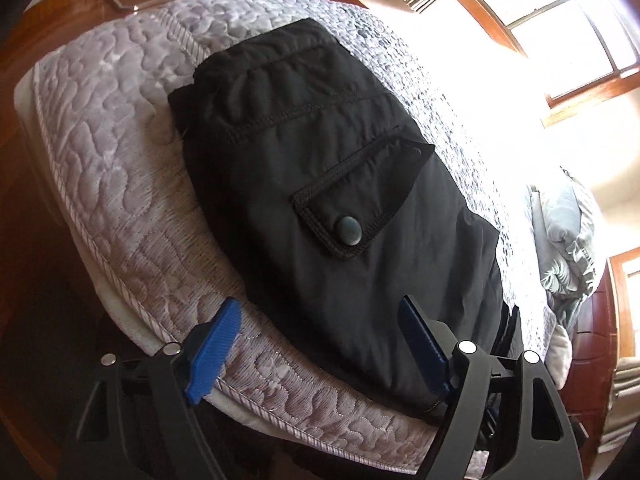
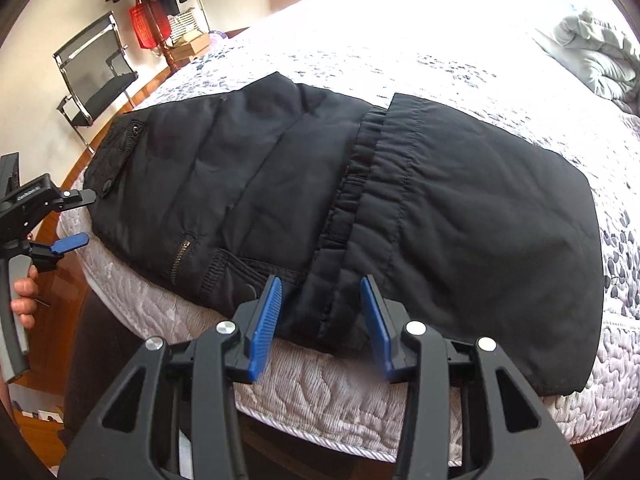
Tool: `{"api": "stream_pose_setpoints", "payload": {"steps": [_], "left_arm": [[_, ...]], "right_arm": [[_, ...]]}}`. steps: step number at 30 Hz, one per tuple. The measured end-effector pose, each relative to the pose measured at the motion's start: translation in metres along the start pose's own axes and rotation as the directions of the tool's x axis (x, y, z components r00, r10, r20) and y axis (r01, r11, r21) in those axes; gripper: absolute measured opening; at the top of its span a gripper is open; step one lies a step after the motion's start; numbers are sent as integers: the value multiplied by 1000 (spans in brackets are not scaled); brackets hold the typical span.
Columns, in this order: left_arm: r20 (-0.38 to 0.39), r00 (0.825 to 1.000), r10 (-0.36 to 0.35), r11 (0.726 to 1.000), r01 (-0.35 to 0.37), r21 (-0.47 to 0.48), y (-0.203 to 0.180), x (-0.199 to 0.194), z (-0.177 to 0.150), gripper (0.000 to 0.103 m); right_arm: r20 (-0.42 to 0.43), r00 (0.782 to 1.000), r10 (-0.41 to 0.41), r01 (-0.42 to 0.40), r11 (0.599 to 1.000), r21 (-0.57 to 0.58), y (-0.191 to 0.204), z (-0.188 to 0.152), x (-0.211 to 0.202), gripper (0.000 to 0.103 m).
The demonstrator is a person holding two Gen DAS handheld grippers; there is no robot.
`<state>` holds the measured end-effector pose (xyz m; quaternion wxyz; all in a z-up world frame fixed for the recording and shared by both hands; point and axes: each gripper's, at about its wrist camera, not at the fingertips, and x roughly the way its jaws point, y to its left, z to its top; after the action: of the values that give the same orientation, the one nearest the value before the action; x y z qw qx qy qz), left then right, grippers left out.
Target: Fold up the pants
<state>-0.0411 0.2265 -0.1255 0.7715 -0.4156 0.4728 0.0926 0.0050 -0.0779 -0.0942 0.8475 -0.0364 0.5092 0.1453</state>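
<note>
- Already my left hand-held gripper (image 1: 320, 344) hangs released — my right hand-held gripper (image 2: 321, 312) straddles the black cargo pants (image 2: 344, 208), unclenched.
- Risk: hem fold slips off the mattress (image 2: 320, 392) edge.

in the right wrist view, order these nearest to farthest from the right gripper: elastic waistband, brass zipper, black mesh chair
1. elastic waistband, just ahead of the right gripper
2. brass zipper, to its left on the pants
3. black mesh chair, far upper left, off the bed
</note>
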Motion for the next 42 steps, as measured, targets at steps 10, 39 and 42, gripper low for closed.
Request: {"api": "stream_pose_setpoints", "payload": {"steps": [10, 39, 42], "left_arm": [[-67, 984, -163, 969, 147, -200, 50, 8, 18, 72], [45, 985, -168, 941, 173, -290, 62, 5, 42, 16], [82, 985, -151, 964, 165, -210, 39, -5, 45, 13]], "right_arm": [[-19, 1000, 15, -14, 1000, 24, -7, 7, 16, 43], [-28, 1000, -12, 12, 1000, -24, -1, 2, 28, 54], [-25, 1000, -1, 1, 1000, -14, -3, 1, 28, 54]]}}
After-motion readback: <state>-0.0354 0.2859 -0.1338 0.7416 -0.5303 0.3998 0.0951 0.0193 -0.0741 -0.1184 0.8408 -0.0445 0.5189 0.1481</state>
